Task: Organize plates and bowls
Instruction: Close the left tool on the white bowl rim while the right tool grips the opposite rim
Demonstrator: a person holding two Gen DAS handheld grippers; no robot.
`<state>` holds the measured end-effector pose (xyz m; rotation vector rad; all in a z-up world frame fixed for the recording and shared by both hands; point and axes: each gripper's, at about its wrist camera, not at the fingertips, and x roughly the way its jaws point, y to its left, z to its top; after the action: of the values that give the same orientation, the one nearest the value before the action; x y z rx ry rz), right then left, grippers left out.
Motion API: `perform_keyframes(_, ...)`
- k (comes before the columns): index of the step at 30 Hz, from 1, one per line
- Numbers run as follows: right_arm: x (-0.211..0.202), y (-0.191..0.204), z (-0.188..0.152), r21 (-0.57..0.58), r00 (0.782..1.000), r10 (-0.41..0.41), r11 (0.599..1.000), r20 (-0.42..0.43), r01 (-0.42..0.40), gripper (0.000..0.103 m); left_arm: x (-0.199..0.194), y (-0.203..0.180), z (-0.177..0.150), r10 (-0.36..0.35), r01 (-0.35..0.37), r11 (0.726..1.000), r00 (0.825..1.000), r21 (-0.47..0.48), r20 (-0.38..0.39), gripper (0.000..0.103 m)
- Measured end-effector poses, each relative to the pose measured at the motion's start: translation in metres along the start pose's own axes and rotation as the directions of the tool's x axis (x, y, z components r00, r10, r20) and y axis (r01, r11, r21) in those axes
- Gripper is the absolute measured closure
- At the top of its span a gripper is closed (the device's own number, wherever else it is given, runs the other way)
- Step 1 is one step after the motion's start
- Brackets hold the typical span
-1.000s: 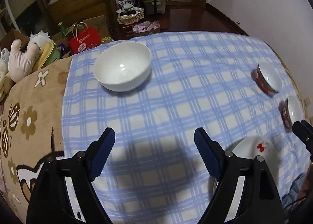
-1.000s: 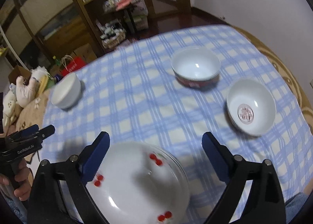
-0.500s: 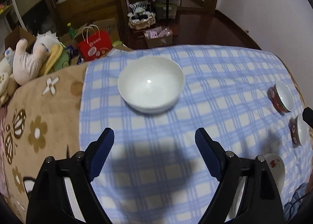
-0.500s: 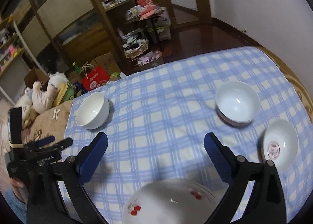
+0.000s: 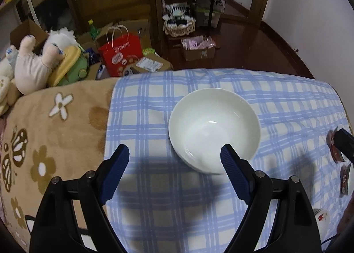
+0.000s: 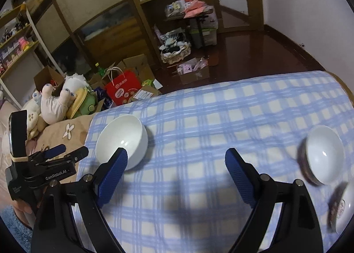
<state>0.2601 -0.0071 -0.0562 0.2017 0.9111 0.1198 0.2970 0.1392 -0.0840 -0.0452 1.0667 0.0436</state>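
Note:
A plain white bowl (image 5: 213,129) stands on the blue checked cloth (image 5: 154,186) near its far left edge; it also shows in the right wrist view (image 6: 121,140). My left gripper (image 5: 174,153) is open and empty, its right finger at the bowl's near rim. My right gripper (image 6: 177,158) is open and empty above the cloth. Two red-sided bowls stand at the right (image 6: 323,155) (image 6: 341,206). A plate with red cherries (image 5: 322,223) peeks at the lower right of the left wrist view.
A brown flowered blanket (image 5: 55,124) lies left of the cloth. Beyond the table edge are plush toys (image 5: 37,62), a red paper bag (image 5: 120,54), boxes and wooden shelves. The left gripper also appears in the right wrist view (image 6: 59,153).
My left gripper has moved forward and left toward the white bowl, now at its fingers. My right gripper has risen and tilted up; the cherry plate has left its view.

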Motion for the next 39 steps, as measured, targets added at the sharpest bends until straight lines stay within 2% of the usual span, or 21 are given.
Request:
perform_keyframes(5,0.037,0.010,0.009,0.029,0.998,0.029,0.999,-0.056,-0.027,0.012,0.031,0.007,0.011,0.001,-0.003,0.999,0.999,-0.035,-0.053,0.019)
perform_keyframes(6,0.047,0.013,0.011,0.032,0.997,0.033,0.999,-0.068,-0.031,0.014,0.035,0.009,0.011,-0.004,0.001,0.999,0.998,-0.048,-0.058,0.020)
perform_keyframes(11,0.083,0.023,0.012,0.069,0.992,0.065,0.996,-0.111,-0.057,0.014,0.057,0.019,0.015,-0.012,0.005,0.996,0.997,-0.093,-0.077,0.020)
perform_keyframes(13,0.096,0.029,0.009,0.074,0.989,0.069,0.996,-0.131,-0.060,0.014,0.064,0.023,0.016,-0.008,-0.001,0.995,0.996,-0.101,-0.089,0.022)
perform_keyframes(14,0.101,0.032,0.007,0.073,0.988,0.063,0.996,-0.138,-0.053,0.015,0.068,0.025,0.016,-0.017,0.007,0.995,0.995,-0.104,-0.094,0.029)
perform_keyframes(16,0.113,0.040,0.003,0.062,0.986,0.050,0.997,-0.156,-0.040,0.023,0.075,0.027,0.017,-0.032,0.020,0.994,0.993,-0.108,-0.112,0.043)
perform_keyframes(17,0.118,0.043,0.001,0.064,0.985,0.051,0.997,-0.163,-0.040,0.027,0.081,0.029,0.016,-0.026,0.011,0.993,0.991,-0.114,-0.131,0.053)
perform_keyframes(19,0.128,0.047,-0.001,0.071,0.982,0.036,0.997,-0.184,-0.024,0.031,0.087,0.030,0.013,-0.024,0.004,0.992,0.987,-0.125,-0.158,0.060)
perform_keyframes(21,0.136,0.050,-0.002,0.082,0.979,0.033,0.997,-0.201,-0.017,0.049,0.088,0.028,0.011,-0.040,0.019,0.991,0.987,-0.132,-0.158,0.071)
perform_keyframes(22,0.139,0.052,-0.002,0.084,0.978,0.026,0.996,-0.207,-0.008,0.052,0.088,0.026,0.011,-0.043,0.023,0.992,0.987,-0.127,-0.158,0.074)
perform_keyframes(24,0.142,0.055,-0.003,0.084,0.977,0.005,0.996,-0.213,0.014,0.068,0.090,0.020,0.011,-0.045,0.029,0.995,0.985,-0.100,-0.165,0.084)
perform_keyframes(26,0.145,0.058,-0.003,0.077,0.974,-0.002,0.997,-0.227,0.019,0.078,0.090,0.012,0.012,-0.034,0.023,0.997,0.986,-0.069,-0.162,0.089)
perform_keyframes(29,0.146,0.060,-0.003,0.059,0.970,-0.010,0.998,-0.244,0.025,0.082,0.091,0.007,0.011,-0.026,0.016,0.998,0.986,-0.061,-0.163,0.092)
perform_keyframes(36,0.148,0.060,-0.002,0.043,0.966,-0.022,0.998,-0.258,0.034,0.083,0.089,0.005,0.010,-0.031,0.024,0.999,0.987,-0.047,-0.160,0.093)
perform_keyframes(39,0.150,0.058,-0.004,0.067,0.959,-0.005,0.997,-0.284,0.025,0.088,0.084,0.003,0.007,-0.030,0.025,0.999,0.992,-0.035,-0.124,0.093)
